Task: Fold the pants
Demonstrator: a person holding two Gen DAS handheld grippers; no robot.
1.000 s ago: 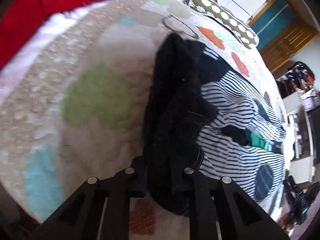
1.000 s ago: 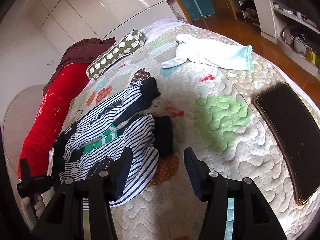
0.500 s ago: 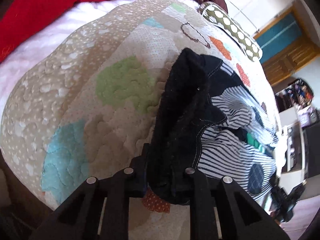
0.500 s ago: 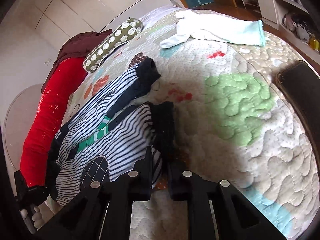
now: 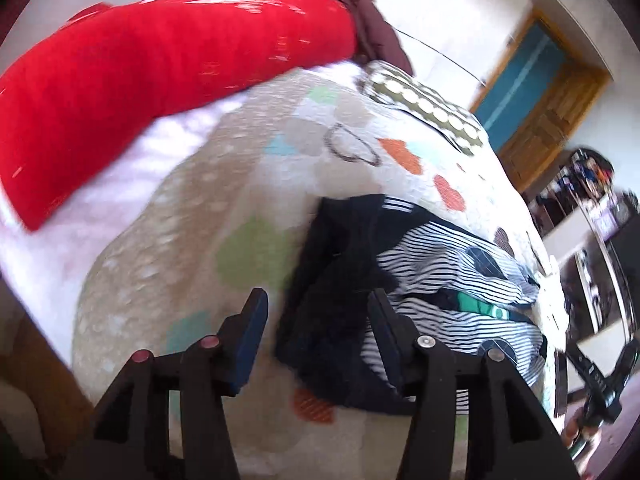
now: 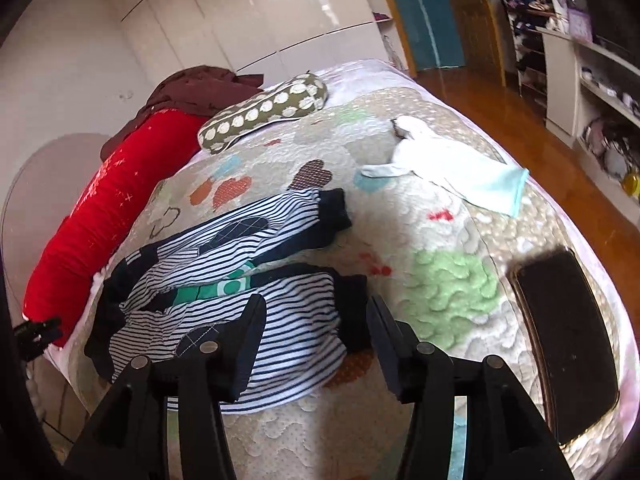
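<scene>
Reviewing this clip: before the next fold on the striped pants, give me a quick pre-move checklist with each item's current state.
1. Left gripper open and free of cloth: ok; its fingers stand apart above the dark waistband end.
2. Right gripper open: ok; nothing between the fingers.
3. Navy-and-white striped pants lying on the quilted patchwork bedspread: ok.
4. Pant legs aligned for folding: not ok; the two legs lie apart, with a gap at the dark cuffs.
5. Fabric flat: not ok; the waistband end is bunched in the left wrist view.
6. White and pale-blue garment apart from the pants: ok.
</scene>
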